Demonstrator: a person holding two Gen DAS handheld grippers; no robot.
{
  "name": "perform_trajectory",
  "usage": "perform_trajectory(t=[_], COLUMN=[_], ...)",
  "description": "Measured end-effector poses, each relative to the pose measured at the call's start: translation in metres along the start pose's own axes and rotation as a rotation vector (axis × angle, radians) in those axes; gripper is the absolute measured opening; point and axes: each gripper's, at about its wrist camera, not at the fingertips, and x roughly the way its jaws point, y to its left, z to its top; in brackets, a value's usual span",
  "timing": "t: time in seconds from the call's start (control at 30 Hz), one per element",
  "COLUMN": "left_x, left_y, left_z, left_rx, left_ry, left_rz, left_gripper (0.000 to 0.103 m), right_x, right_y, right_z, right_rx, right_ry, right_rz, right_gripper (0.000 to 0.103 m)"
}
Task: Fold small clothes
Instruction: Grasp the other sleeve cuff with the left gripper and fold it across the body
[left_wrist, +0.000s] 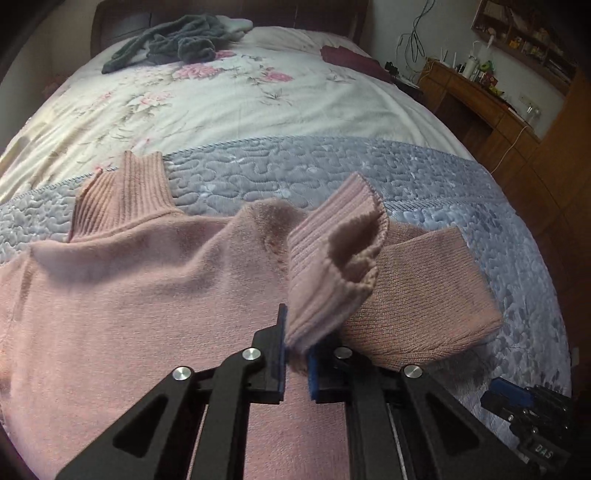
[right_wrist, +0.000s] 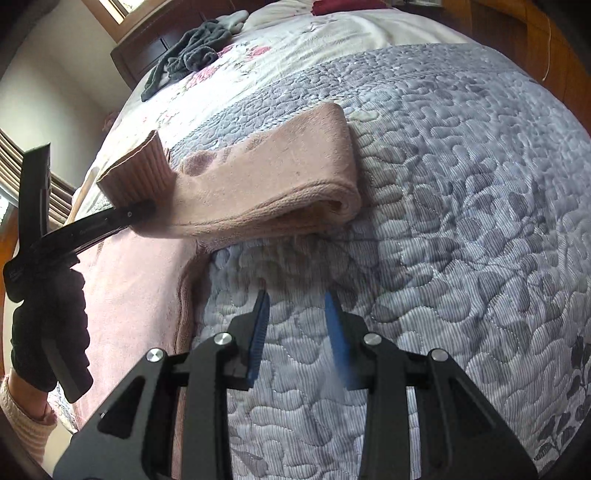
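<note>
The left gripper (left_wrist: 295, 343) pinches the ribbed cuff (left_wrist: 325, 273) of a pink turtleneck sweater (left_wrist: 147, 295), holding the sleeve (right_wrist: 266, 188) doubled back over the body, while the right gripper (right_wrist: 297, 299) hovers with fingers spread and nothing between them over the grey quilted blanket (right_wrist: 461, 221) just beside the sweater's edge. Beyond lie the floral bedspread (left_wrist: 221, 107) and, farthest off, a heap of dark grey clothes (left_wrist: 177, 44).

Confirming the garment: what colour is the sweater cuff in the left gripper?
Dusty pink ribbed cuff; left wrist view.
</note>
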Motion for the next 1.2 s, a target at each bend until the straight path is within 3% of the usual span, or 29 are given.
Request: perform_trajectory(t=[0.17,0.33,0.4,0.6,0.67,0.73,0.8,0.87,1.07,1.2], left_x=[-0.03,-0.057,-0.065,-0.066,-0.062,-0.057,-0.051,-0.045,-0.032,-0.052], left_y=[0.053,0.118,0.143,0.208,0.219,0.226,0.231,0.239,0.274,0.297], left_z=[-0.002,-0.007,-0.01,-0.021,-0.024,-0.028,-0.033,-0.039,-0.058,-0.067], left_rx=[-0.058,-0.131,-0.15,-0.242,-0.251,-0.263,-0.283,-0.307,-0.401,-0.457], left_ry=[-0.069,-0.111,-0.124,-0.1,-0.091,-0.083,-0.071,-0.061,-0.014,-0.031], left_rz=[0.054,0.112,0.151,0.204,0.204,0.195,0.188,0.184,0.172,0.201], left_gripper=[0.008,0.008,0.008,0.008,0.008,0.008,0.008,0.008,0.014,0.021], right_x=[0.001,0.009,0.017,0.051,0.067,0.082,0.097,0.104,0.108,0.103], right_y=[0.013,0.029,0.035,0.054,0.061,0.066,0.068,0.068,0.065,0.068], right_z=[0.013,0.025,0.032,0.056,0.063,0.067,0.068,0.065,0.055,0.058], right_rx=[0.011,0.017,0.027,0.088,0.104,0.105,0.117,0.112,0.105,0.083], right_ry=[-0.001,0.01,0.028,0.099,0.129,0.157,0.191,0.206,0.21,0.218], right_rz=[0.03,0.052,0.069,0.174,0.166,0.149,0.146,0.115,0.091,0.079], right_gripper=[0.033,0.038,0.044,0.051,0.052,0.05,0.028,0.024,0.024,0.028])
